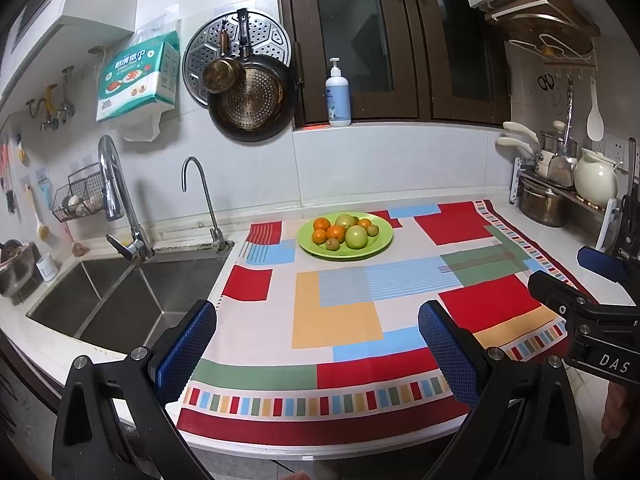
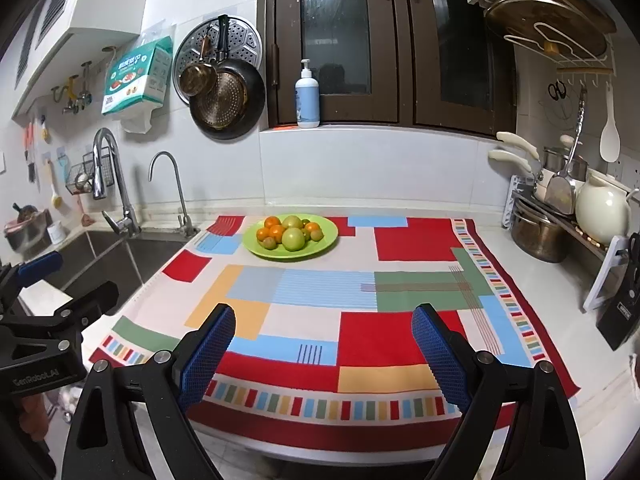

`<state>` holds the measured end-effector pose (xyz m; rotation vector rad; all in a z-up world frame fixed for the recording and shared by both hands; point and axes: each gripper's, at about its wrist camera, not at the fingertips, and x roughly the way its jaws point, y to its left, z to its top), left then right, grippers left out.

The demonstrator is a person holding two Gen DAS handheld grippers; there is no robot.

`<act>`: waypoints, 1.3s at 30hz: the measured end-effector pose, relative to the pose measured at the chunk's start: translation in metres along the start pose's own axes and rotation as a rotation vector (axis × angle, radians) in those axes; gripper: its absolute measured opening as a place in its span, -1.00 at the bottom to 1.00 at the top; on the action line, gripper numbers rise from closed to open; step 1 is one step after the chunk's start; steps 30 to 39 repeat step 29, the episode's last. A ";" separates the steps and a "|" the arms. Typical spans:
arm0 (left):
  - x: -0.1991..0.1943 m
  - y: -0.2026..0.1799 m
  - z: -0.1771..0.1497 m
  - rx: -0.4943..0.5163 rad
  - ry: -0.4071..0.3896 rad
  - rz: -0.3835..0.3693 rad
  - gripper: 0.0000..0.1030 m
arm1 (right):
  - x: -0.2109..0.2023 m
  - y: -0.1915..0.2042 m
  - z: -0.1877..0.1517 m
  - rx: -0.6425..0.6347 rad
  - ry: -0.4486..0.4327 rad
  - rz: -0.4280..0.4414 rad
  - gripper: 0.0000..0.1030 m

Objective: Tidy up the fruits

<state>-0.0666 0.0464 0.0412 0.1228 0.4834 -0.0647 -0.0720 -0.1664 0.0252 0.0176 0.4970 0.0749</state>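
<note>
Both hand-held grippers, left (image 1: pixel 318 350) & right (image 2: pixel 323 354), are held wide open, empty; fruit plate (image 2: pixel 328 236) is seen well ahead, far side of surface, slightly nearer left one.

A patterned cloth (image 2: pixel 400 240) lies beside the sink (image 1: pixel 120 300).

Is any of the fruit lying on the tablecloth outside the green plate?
No, all the fruit sits piled on the green plate; the tablecloth around it carries nothing else.
</note>
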 end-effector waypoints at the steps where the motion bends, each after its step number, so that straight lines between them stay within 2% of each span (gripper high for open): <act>1: 0.000 -0.001 0.000 0.001 0.000 -0.002 1.00 | 0.000 0.000 0.000 0.001 0.000 0.000 0.76; 39: 0.012 -0.001 0.005 -0.002 0.011 0.001 1.00 | 0.006 0.001 -0.002 0.005 0.006 0.004 0.76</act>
